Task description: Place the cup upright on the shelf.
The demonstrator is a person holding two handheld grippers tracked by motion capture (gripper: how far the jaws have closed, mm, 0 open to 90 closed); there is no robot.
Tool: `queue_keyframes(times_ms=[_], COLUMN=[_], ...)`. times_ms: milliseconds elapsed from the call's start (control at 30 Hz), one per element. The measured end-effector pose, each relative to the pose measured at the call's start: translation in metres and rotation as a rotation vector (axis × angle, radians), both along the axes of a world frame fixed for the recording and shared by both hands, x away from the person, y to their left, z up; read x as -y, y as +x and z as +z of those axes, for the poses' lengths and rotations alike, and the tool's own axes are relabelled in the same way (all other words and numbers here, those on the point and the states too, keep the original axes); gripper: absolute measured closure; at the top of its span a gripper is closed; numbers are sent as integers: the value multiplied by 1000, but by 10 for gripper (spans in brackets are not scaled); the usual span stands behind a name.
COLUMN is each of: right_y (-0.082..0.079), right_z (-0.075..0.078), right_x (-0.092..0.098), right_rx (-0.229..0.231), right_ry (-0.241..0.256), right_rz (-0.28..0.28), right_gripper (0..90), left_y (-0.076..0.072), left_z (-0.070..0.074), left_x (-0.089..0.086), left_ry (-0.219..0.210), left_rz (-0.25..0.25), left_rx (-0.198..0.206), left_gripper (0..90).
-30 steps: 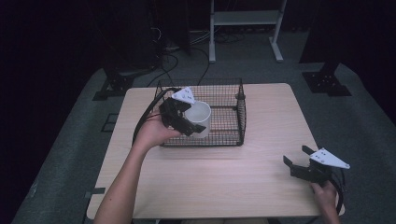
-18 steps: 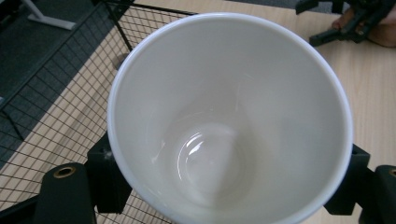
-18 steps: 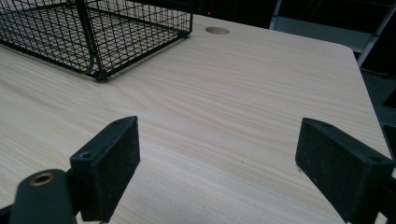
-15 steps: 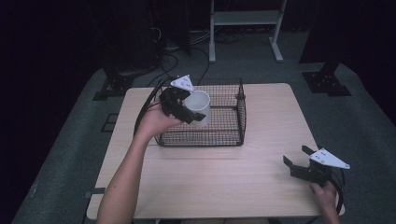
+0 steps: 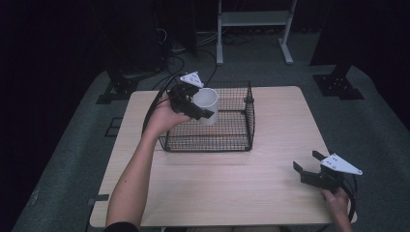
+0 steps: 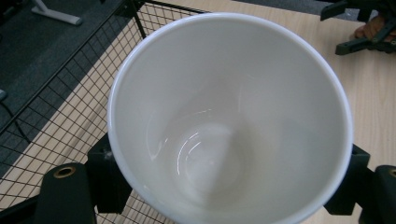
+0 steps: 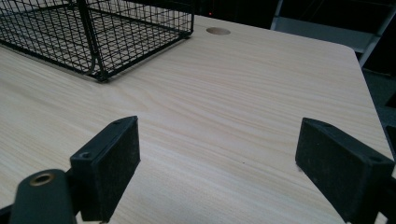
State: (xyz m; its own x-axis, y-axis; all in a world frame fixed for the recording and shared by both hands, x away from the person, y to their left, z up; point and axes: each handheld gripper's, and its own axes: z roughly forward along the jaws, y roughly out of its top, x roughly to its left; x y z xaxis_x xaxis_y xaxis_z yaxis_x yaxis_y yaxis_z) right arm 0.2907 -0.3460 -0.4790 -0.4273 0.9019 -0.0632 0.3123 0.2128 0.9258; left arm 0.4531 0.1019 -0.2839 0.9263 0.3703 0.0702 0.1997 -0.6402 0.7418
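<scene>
The left gripper (image 5: 197, 104) is clamped across the outer wall of the white cup (image 5: 207, 106), holding it tilted above the wire basket (image 5: 232, 140) near its 10 o'clock corner. The cup (image 6: 229, 116) appears rigid, glazed and breakable, probably slippery, so the grip is best kept low across its body. The right gripper (image 7: 229, 168) rests wide open and empty at the table's (image 5: 270, 193) 4 o'clock.

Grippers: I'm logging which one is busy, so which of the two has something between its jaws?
The left gripper, raised over the wire basket, grips the white cup. The right gripper is open over bare table.
</scene>
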Motion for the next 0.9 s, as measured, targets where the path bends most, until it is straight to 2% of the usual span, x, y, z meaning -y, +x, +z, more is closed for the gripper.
queue_keyframes(times_ms=[233, 333, 533, 700, 900], right_y=[0, 0, 0, 0, 0], right_z=[0, 0, 0, 0, 0], right_x=[0, 0, 1, 1, 1], right_rx=[0, -1, -2, -2, -2], right_ry=[1, 2, 6, 8, 10], right_rz=[2, 1, -1, -4, -3], right_gripper=[131, 131, 131, 131, 131], left_y=[14, 21, 32, 39, 47], left_z=[-10, -14, -20, -26, -34], left_x=[6, 7, 7, 11, 15], left_ry=[37, 45, 31, 48, 54], left_rz=[8, 15, 19, 24, 25], left_rx=[-5, -23, -35, -19, -35], left_gripper=[213, 212, 213, 212, 212])
